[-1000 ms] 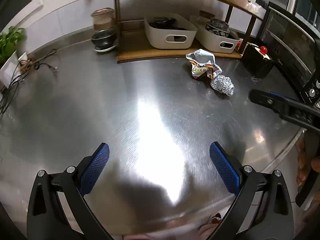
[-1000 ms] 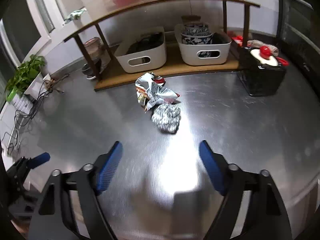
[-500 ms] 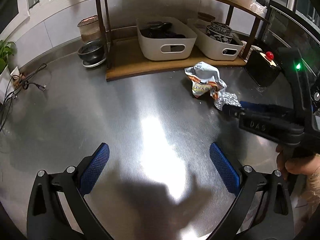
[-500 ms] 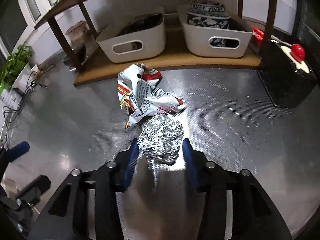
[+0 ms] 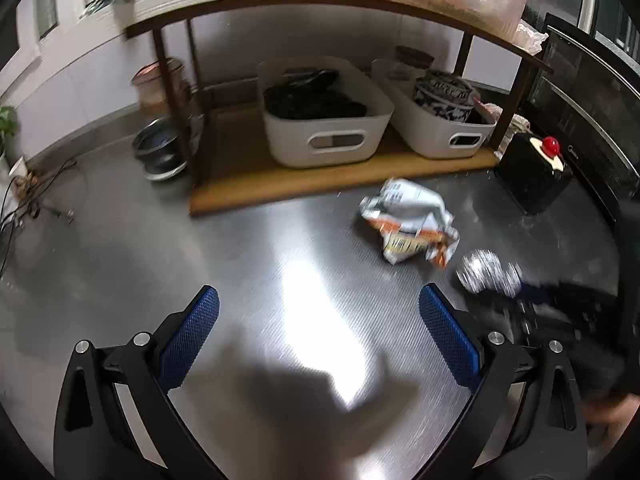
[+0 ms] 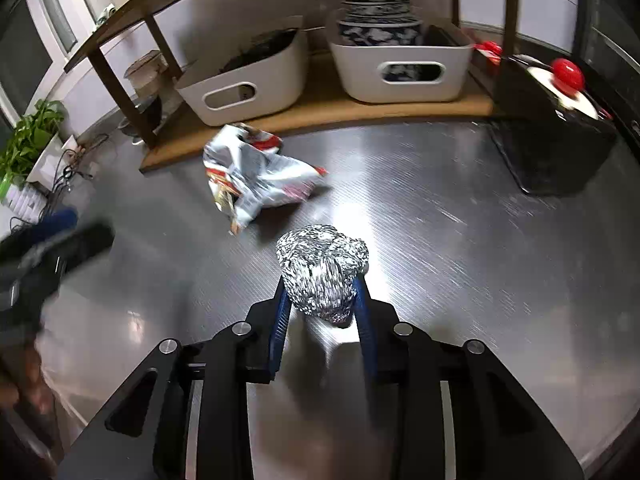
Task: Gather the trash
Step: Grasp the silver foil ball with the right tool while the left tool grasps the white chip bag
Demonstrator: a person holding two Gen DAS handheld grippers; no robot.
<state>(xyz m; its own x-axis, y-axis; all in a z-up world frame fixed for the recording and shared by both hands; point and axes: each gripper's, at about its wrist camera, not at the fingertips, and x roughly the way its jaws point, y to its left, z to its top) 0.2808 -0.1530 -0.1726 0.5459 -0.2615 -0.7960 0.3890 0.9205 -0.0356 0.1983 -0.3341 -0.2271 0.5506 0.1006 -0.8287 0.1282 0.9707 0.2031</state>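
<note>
My left hand-held gripper (image 5: 319,326) spread wide above the steel surface (image 6: 460,248), crumpled snack wrapper (image 6: 256,178) lying near the shelf, my right hand-held gripper (image 6: 322,296) clamped around the foil ball (image 6: 322,268), black box (image 6: 552,152) far right

Right gripper (image 6: 322,300) went from wide open and well back from the foil ball (image 6: 322,270) to clamped on it, blue pads pressed against both sides. Foil ball now sits apart from the crumpled wrapper (image 6: 256,178) it was touching. Left gripper (image 5: 320,332) moved in nearer the shelf.
</note>
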